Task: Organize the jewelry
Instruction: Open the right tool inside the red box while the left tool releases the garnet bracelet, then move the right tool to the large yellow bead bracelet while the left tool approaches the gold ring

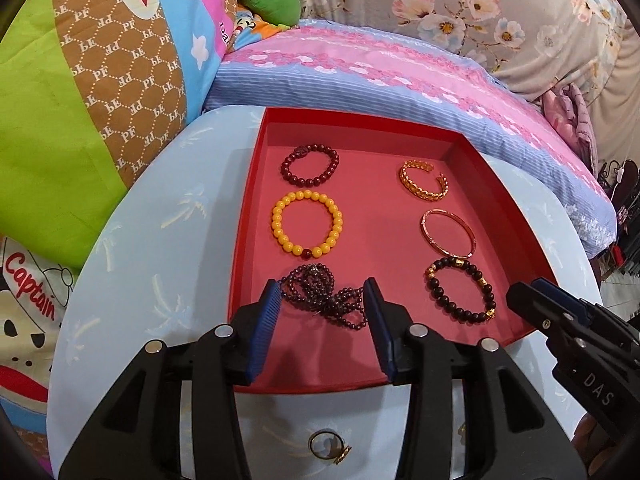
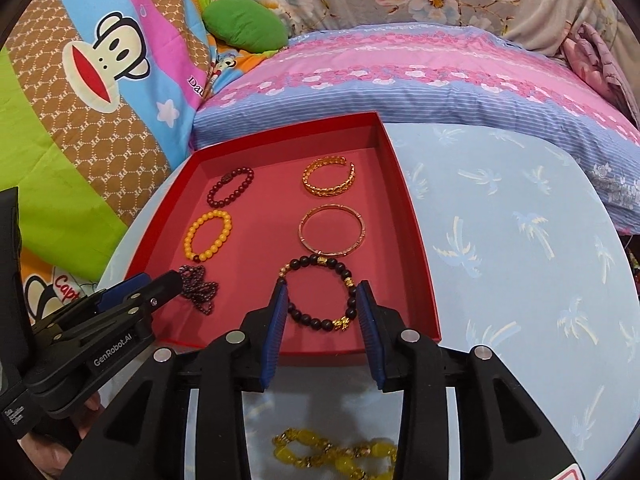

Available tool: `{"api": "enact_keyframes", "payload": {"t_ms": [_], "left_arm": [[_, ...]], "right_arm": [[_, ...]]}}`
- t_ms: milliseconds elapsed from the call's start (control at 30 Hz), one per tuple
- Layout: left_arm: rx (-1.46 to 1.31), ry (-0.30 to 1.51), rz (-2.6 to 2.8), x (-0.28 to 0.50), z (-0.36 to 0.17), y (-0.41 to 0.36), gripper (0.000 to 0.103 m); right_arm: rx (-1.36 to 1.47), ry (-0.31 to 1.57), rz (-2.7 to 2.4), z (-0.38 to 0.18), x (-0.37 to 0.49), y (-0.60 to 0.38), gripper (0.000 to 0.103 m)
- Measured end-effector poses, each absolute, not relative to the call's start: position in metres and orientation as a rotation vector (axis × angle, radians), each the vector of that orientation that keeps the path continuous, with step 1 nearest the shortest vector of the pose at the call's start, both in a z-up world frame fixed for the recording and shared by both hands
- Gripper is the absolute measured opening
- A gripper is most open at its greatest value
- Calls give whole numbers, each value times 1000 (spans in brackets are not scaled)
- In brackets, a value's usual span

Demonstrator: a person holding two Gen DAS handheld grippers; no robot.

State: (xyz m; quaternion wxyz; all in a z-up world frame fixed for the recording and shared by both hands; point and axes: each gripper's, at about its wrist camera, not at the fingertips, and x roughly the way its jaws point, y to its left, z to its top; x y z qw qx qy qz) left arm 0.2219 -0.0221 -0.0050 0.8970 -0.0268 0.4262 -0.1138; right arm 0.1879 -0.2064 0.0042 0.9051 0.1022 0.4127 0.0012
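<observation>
Left gripper point(image 1: 325, 295) straddles the purple bead strand point(image 1: 324, 298), jaws apart.

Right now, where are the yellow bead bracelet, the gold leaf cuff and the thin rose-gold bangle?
Yellow bead bracelet point(image 1: 276, 222): left wrist view, left-side beads.
Gold leaf cuff point(image 1: 408, 184): left wrist view, left band.
Thin rose-gold bangle point(image 2: 362, 226): right wrist view, right rim.

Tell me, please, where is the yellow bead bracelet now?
In the left wrist view the yellow bead bracelet lies in the red tray's left column, between the dark red bracelet and the tangled purple beads.
</observation>
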Motion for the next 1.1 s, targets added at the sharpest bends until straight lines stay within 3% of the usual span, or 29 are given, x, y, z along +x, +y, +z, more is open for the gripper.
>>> {"api": "enact_keyframes", "payload": {"t_ms": [600,1100], "left_arm": [[-58,852,-244,161,11,-4,43],[-33,901,-263,110,-7,-3,44]], "right_arm": [[207,842,13,9,128,-196,38],[224,897,-14,-13,81,-204,38]]}}
